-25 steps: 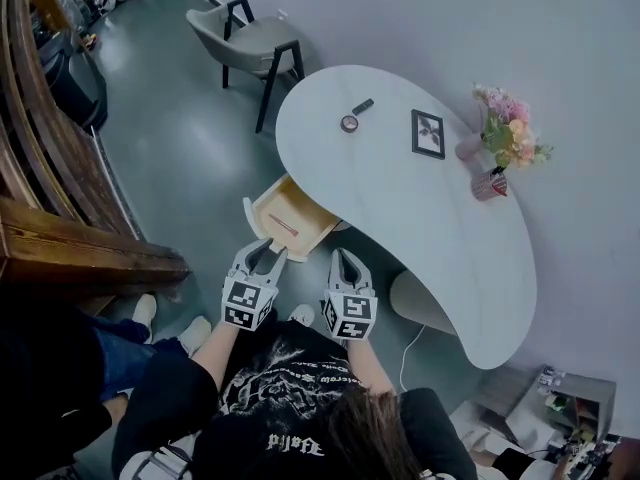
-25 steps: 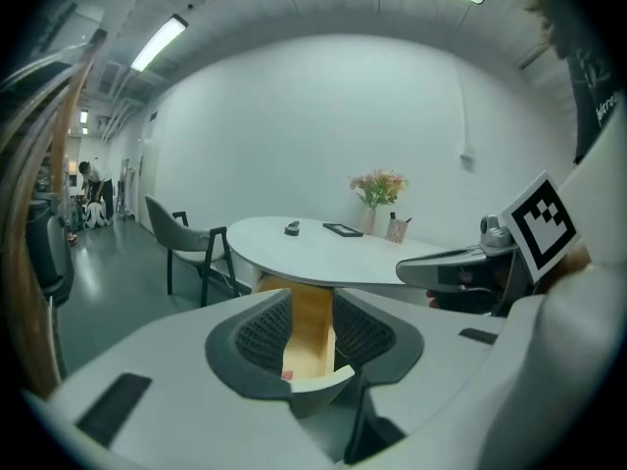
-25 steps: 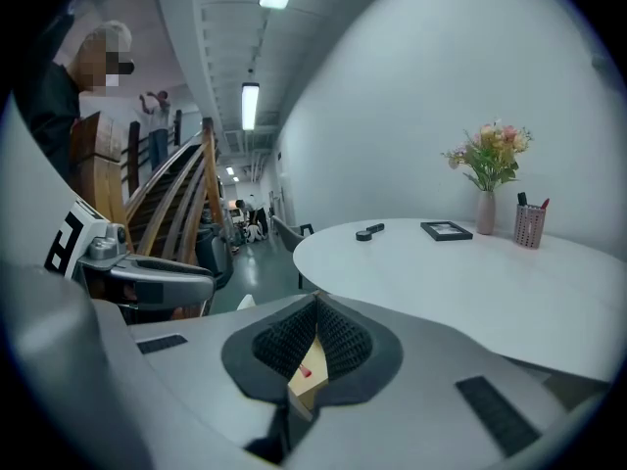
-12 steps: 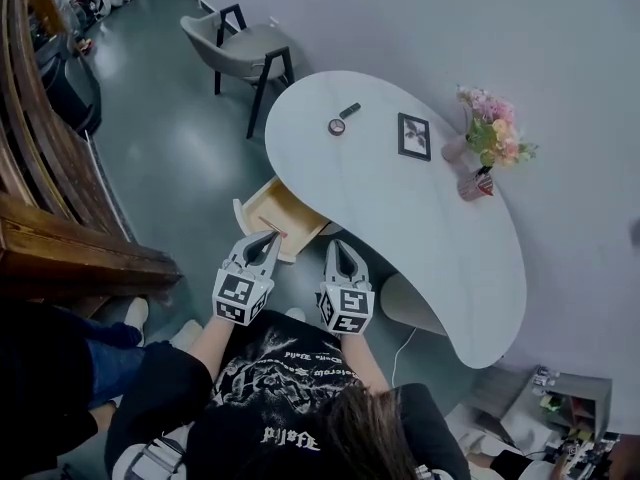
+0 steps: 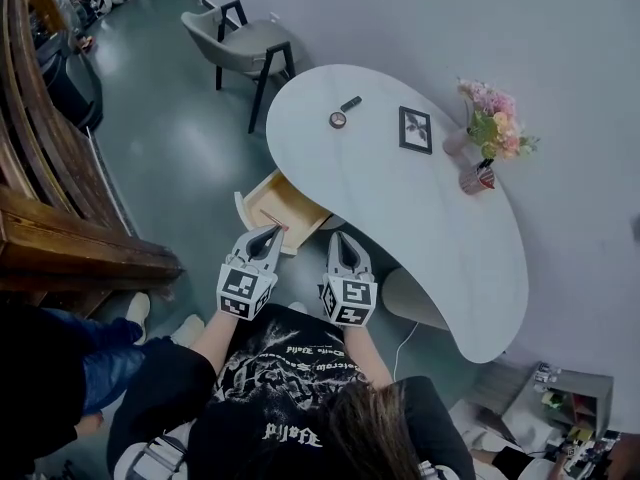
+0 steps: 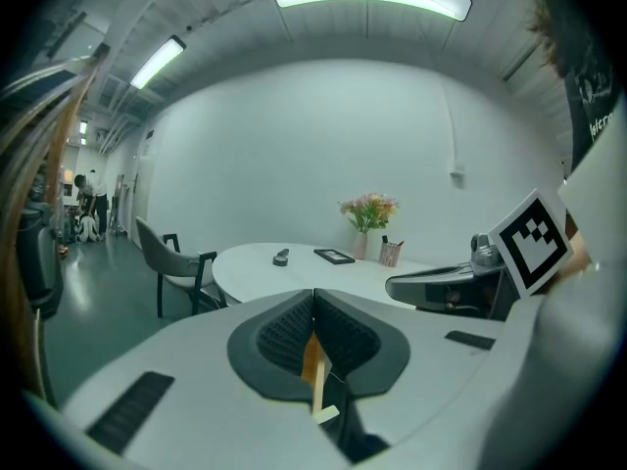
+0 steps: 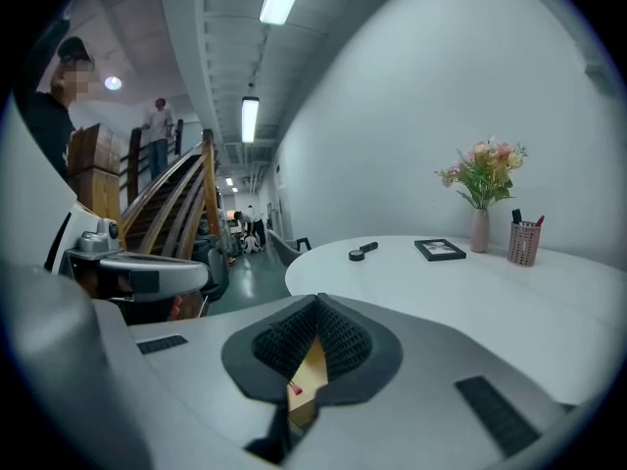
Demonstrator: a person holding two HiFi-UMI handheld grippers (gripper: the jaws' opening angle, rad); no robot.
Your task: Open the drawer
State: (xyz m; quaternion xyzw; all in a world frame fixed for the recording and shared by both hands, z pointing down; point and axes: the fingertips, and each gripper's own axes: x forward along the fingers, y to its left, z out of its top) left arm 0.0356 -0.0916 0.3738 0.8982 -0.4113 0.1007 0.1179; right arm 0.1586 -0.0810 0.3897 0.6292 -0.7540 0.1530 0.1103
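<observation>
- Grey-green floor fills the head view. A white curved table [image 5: 400, 218] runs from 12 o'clock toward 4 o'clock, and a grey chair [image 5: 245, 38] stands at 11 o'clock.
- On the tabletop are a tape roll [image 5: 338, 120], a black picture frame [image 5: 415, 130], a vase of flowers [image 5: 490, 128] and a pen cup [image 5: 478, 180], all well apart from the person.
- The drawer [image 5: 298, 206] stands pulled out from under the table's edge at about 9 o'clock of the tabletop. Its pale wooden inside is open to view, with a thin red item lying in it.
- The left gripper [image 5: 270, 231] hangs with its tip over the drawer's front lip, at the drawer's 7 o'clock. Its pads meet with nothing pinched between them, and only the drawer's wood shows through the gap below them.
- The right gripper [image 5: 340, 238] hangs just beside it, at the drawer's 5 o'clock. Its jaws are also together and empty.
- What has changed is the left claw. A second ago its jaws stood wide apart at the drawer front, and now they are closed on air.
- The drawer sits out about as far as it did then.
- My reading is that the pull is finished and the task looks done. Neither claw holds the drawer, so any further opening would need a fresh grip on the lip.
</observation>
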